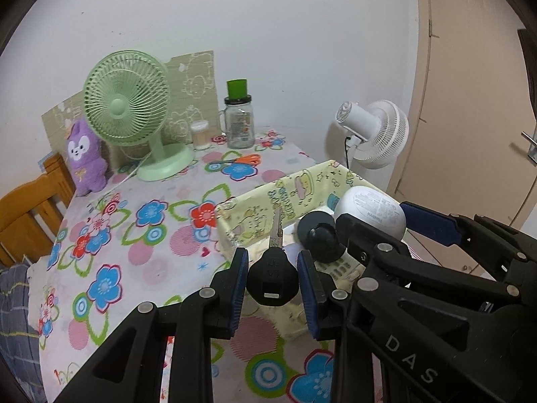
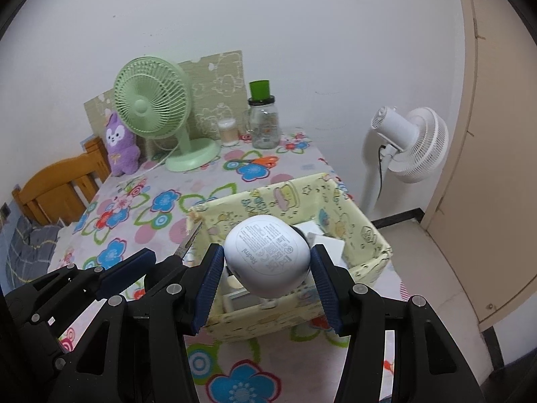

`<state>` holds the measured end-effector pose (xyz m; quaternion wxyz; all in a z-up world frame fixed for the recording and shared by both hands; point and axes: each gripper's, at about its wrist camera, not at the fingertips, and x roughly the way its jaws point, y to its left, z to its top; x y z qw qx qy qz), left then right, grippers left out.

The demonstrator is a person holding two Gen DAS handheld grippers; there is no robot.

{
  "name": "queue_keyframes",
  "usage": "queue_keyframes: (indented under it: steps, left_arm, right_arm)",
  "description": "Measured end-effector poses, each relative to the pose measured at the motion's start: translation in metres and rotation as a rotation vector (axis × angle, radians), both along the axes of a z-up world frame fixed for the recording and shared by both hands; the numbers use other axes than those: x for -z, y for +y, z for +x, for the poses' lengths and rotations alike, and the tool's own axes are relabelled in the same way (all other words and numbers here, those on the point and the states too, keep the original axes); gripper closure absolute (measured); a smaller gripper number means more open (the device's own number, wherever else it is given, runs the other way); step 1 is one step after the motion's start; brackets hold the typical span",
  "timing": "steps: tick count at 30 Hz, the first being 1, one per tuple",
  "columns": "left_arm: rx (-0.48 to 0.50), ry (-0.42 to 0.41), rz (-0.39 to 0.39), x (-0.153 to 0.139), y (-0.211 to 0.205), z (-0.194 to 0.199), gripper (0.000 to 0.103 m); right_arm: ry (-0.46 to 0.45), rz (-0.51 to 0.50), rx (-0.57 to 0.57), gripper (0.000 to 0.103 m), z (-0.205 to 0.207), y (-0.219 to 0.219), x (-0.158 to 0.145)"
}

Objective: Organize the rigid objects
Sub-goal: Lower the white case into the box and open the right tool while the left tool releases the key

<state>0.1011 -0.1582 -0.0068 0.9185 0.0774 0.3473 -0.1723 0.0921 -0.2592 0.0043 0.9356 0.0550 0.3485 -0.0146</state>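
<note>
The left tongs (image 1: 272, 282) pinch a black-headed key (image 1: 272, 277) by its plastic head, blade pointing forward over the near wall of the yellow cartoon-print box (image 2: 365, 235). Right alongside, the right tongs (image 2: 266, 263) grip a white oval case (image 2: 266, 257), its printed underside up, hanging over the box's open top. Both loads look poised for dropping in, so I'd judge the step in hand is the placing itself, with each piece carried to the box but not yet let go. Inside, a round black knobbed thing (image 1: 319, 235) and some white items already lie on the bottom, so the next move calls for lowering each piece to a free patch before spreading the tongs; the two tools sit close together and could knock one another if they descend at once. The box stands at the near right corner of the flower-patterned worktop (image 1: 141, 235). Further back lie orange-handled scissors (image 1: 246, 160), and along the wall stand a green desk fan (image 1: 129, 110), a purple plush toy (image 1: 85, 158), a glass jar with a green cap (image 1: 239, 117) and a small pale cup (image 1: 200, 134). A white pedestal fan (image 2: 411, 142) stands on the floor beyond the worktop's right edge.
</note>
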Motion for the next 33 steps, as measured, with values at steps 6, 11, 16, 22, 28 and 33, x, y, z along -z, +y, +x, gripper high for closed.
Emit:
queue_keyframes:
  steps: [6,11,16,22,28,33]
  left_arm:
    - [0.023,0.021,0.003,0.005,-0.016,0.015,0.073]
    - [0.04,0.046,0.003,0.013,-0.03,0.029,0.073]
    - [0.045,0.07,0.008,0.022,-0.04,0.042,0.073]
    - [0.044,0.111,0.015,0.034,-0.049,0.057,0.073]
    - [-0.004,0.133,0.026,0.044,-0.051,0.068,0.06]
    - [-0.033,0.13,0.039,0.046,-0.047,0.071,0.033]
  right_arm:
    - [0.008,-0.002,0.026,0.046,0.011,-0.017,0.005]
    - [0.025,-0.008,0.046,0.046,0.024,-0.03,0.012]
    - [0.047,-0.003,0.055,0.046,0.036,-0.039,0.02]
    - [0.073,0.0,0.06,0.046,0.05,-0.047,0.031]
    - [0.097,0.004,0.063,0.046,0.061,-0.053,0.041]
    - [0.108,0.004,0.048,0.046,0.067,-0.052,0.045]
